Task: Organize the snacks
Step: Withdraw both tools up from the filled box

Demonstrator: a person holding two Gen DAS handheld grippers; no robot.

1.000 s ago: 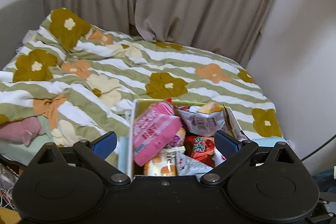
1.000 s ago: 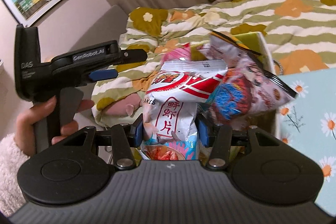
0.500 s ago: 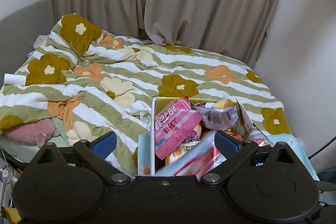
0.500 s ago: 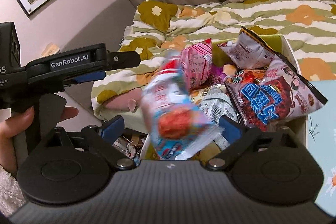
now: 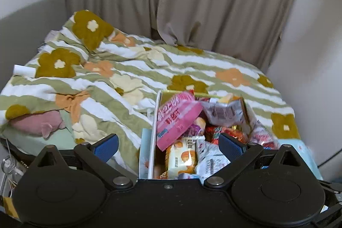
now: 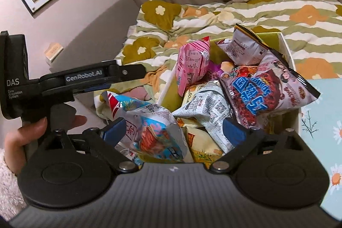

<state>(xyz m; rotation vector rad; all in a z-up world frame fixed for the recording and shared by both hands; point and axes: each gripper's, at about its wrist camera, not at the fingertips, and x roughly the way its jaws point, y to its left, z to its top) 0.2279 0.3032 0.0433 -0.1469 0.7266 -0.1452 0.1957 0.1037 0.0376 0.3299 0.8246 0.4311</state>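
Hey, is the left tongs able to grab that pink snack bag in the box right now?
Probably yes. The left tongs are open and empty, and the pink snack bag lies on top of the pile in the box, just ahead, with nothing covering it.

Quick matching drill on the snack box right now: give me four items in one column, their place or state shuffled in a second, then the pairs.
Items
1. pink bag
2. dark bag
3. shrimp chips
4. right gripper

Place or state
A. leaning on the box's right wall
B. jaws wide apart, gripping nothing
C. upright against the box's left wall
D. lying at the near left corner of the box, in front of the jaws

Pairs: 1-C, 2-A, 3-D, 4-B
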